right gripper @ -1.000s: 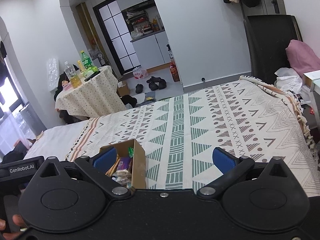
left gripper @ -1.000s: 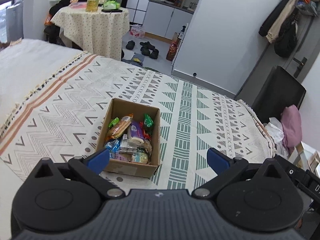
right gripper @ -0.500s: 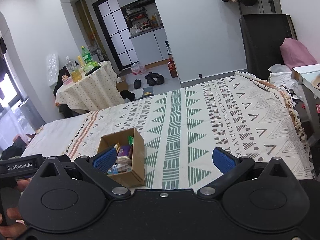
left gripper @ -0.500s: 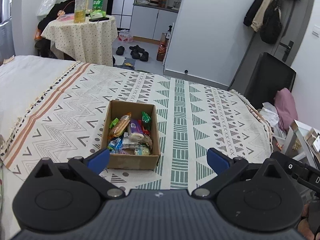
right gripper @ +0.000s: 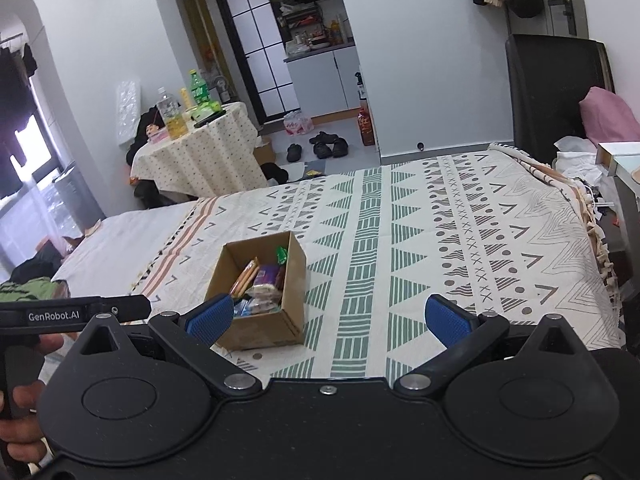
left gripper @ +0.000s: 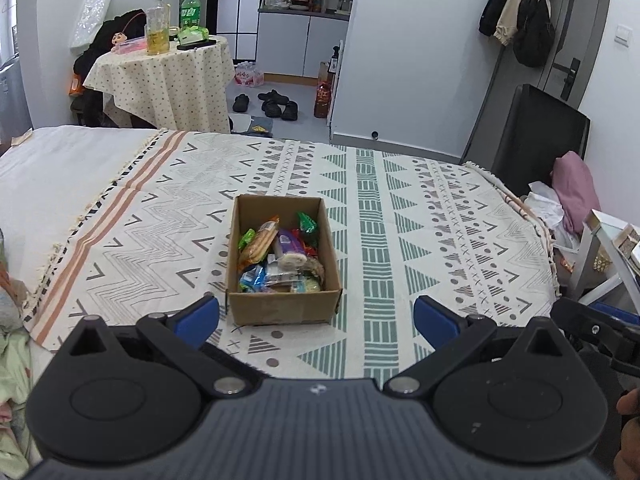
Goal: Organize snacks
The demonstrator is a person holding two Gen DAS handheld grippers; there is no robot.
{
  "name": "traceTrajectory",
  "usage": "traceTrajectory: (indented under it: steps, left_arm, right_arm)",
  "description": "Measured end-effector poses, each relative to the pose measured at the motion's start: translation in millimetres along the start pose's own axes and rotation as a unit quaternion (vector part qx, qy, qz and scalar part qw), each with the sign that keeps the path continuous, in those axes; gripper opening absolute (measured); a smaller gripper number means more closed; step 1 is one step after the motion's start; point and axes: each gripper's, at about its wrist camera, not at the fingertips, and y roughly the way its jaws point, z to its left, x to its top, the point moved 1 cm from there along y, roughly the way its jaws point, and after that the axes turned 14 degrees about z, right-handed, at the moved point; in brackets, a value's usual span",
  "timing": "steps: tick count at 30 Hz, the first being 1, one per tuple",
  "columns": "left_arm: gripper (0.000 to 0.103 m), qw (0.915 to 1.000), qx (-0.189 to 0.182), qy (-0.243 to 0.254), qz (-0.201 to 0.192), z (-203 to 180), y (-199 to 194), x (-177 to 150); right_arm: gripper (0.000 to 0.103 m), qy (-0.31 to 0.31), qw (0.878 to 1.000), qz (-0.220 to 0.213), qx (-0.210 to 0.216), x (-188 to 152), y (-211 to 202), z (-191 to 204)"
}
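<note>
Between the blue pads of the left gripper (left gripper: 316, 322), spread wide and holding nothing, sits the box (left gripper: 282, 308) of snacks (left gripper: 276, 258) on the near part of the blanket (left gripper: 400, 216), just beyond the fingertips and not touched by them. Its flaps are open and the wrappers lie heaped inside: a long biscuit pack (left gripper: 258, 243) at the left, a purple packet (left gripper: 286, 242) beside it, a green wrapper (left gripper: 307, 222) toward the far right corner, blue ones at the near wall. The right gripper (right gripper: 327, 318) is likewise released and empty, hanging over the near edge of the bed; from its view the box (right gripper: 260, 330) lies to the left, with the left pad (right gripper: 210, 316) overlapping the box's near left corner in the picture, though whether they touch cannot be told. At the left edge of that view a hand (right gripper: 22, 420) grips the other tool's handle. Farther off, beyond the bed, a round table (left gripper: 168, 80) with a dotted cloth carries bottles (left gripper: 156, 26), and shoes (left gripper: 266, 102) lie on the floor to its right. A black chair (left gripper: 528, 136) stands at the far right.
</note>
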Motion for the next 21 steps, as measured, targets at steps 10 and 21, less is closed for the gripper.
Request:
traceTrajectory:
  steps: [10, 21]
  left_arm:
    - [0.103, 0.9999, 0.012, 0.007, 0.0, 9, -6, -6]
    - [0.103, 0.9999, 0.011, 0.013, -0.002, 13, -9, -7]
  right_arm:
    - [0.103, -0.004, 1.0, 0.003, -0.004, -2, -2, 2]
    - [0.103, -0.02, 1.0, 0.006, -0.002, -1, -5, 11]
